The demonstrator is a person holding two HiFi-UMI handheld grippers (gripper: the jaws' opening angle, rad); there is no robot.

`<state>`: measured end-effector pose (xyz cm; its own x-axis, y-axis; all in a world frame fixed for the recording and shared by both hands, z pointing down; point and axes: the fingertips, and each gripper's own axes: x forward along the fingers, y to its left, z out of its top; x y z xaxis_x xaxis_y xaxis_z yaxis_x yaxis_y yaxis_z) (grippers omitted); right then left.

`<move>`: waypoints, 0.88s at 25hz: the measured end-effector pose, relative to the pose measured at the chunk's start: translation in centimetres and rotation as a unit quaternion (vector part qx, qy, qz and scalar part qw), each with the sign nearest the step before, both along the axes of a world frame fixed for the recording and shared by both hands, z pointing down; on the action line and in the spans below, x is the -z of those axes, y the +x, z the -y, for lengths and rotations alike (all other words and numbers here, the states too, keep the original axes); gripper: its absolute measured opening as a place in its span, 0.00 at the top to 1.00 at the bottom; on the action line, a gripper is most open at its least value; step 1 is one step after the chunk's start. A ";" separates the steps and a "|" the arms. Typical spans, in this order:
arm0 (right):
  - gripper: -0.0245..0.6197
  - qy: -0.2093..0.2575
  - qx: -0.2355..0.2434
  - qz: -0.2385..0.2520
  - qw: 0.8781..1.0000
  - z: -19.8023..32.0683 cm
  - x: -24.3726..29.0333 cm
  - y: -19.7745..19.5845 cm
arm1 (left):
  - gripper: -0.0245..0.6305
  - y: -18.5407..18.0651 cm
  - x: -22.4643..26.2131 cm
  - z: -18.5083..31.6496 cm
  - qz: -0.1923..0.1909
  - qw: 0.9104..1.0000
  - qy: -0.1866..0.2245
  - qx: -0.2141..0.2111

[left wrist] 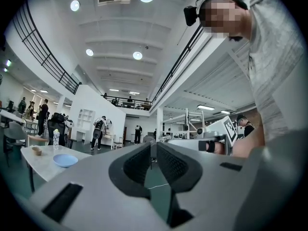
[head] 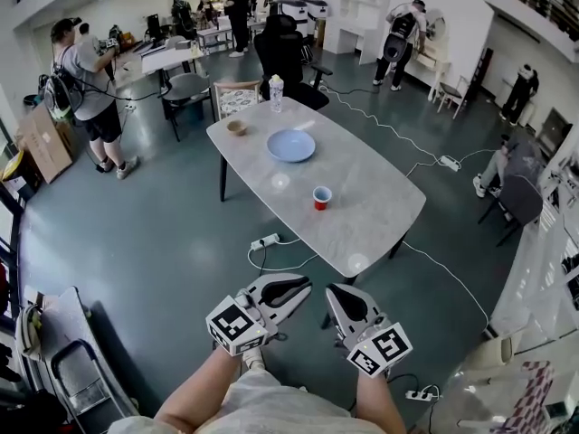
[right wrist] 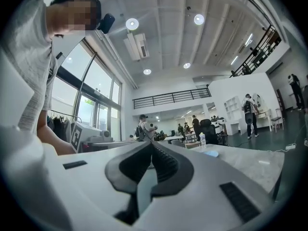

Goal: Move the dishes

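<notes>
Approach judged in hand: left claw [head: 288, 289] and right claw [head: 348, 304] are held closed and empty, short of the grey marble bench [head: 362, 215]; the far pale-blue round plate [head: 291, 145] must be reached, claws opened.

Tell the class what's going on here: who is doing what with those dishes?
A person stands a little way back from the table, holding the left gripper and the right gripper low in front of the body. Both have their fingers closed on nothing. The blue plate, small bowl, red cup and bottle all sit on the table, and none has been picked up yet.
</notes>
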<state>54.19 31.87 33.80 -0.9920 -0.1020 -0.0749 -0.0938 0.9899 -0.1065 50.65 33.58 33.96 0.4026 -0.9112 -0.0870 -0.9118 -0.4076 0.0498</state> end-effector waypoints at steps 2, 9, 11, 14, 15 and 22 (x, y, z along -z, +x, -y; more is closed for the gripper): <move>0.93 0.002 0.007 -0.005 1.000 0.2 -0.1 -1.9 | 0.88 -1.8 -0.1 0.2 -0.006 1.000 -0.003 0.006; 0.93 0.002 0.037 -0.020 0.999 1.5 -0.3 -10.2 | 0.88 -9.9 -0.1 0.9 -0.011 1.000 -0.003 0.028; 0.93 0.005 0.044 -0.022 0.999 2.0 -0.2 -12.9 | 0.88 -12.6 -0.1 1.1 -0.011 0.999 -0.001 0.036; 0.93 0.011 0.053 -0.022 0.998 2.3 0.0 -16.7 | 0.88 -16.6 0.1 1.0 -0.012 0.999 0.004 0.049; 0.93 0.014 0.055 -0.021 0.998 2.3 0.2 -18.0 | 0.88 -17.9 0.1 0.9 -0.013 0.999 0.005 0.053; 0.93 0.028 0.069 -0.022 0.997 1.7 0.7 -24.6 | 0.88 -24.1 0.2 0.1 -0.012 0.998 0.009 0.063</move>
